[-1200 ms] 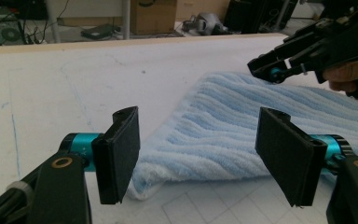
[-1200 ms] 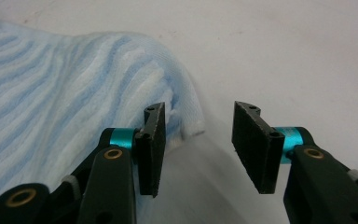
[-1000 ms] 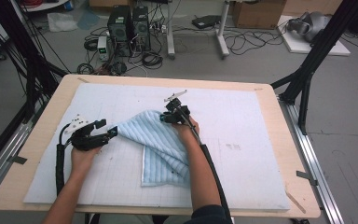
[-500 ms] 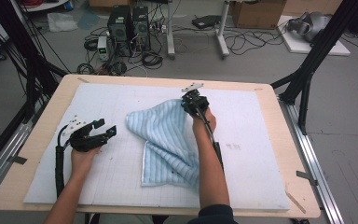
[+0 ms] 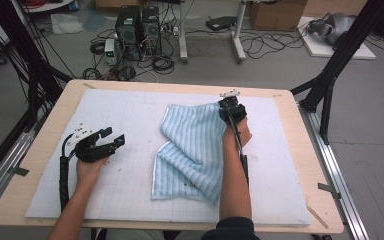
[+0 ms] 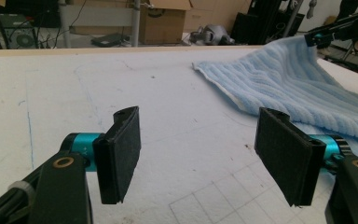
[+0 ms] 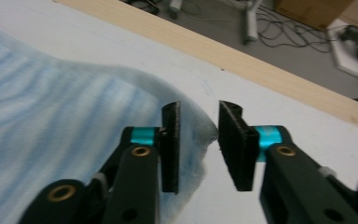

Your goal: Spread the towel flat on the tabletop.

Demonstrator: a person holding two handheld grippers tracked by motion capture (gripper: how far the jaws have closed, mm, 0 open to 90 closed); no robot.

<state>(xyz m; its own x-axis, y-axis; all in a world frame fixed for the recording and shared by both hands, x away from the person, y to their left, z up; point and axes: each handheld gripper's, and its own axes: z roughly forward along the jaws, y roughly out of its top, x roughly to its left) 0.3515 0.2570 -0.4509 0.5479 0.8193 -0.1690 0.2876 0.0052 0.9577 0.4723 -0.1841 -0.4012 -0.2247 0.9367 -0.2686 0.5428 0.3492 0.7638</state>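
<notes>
A light blue striped towel (image 5: 192, 145) lies crumpled on the white mat (image 5: 130, 110), with its far right corner lifted. My right gripper (image 5: 228, 106) is at that corner. In the right gripper view its jaws (image 7: 199, 109) have just been opening. The towel's corner (image 7: 200, 135) sits in the gap against the left pad, and the right pad stands off it. My left gripper (image 5: 115, 136) rests low over the mat, left of the towel, open with nothing between its pads (image 6: 200, 116). The towel (image 6: 303, 84) rises towards the right gripper (image 6: 324, 37) in the left gripper view.
The mat covers most of a wooden table (image 5: 45, 150). Black frame legs (image 5: 330, 75) stand at the table's sides. Computer cases (image 5: 137, 25), cables and boxes are on the floor beyond the far edge.
My right gripper has carried the towel's corner to the right and away from me, spreading the cloth, and its jaws have parted. The left gripper has stayed put.
</notes>
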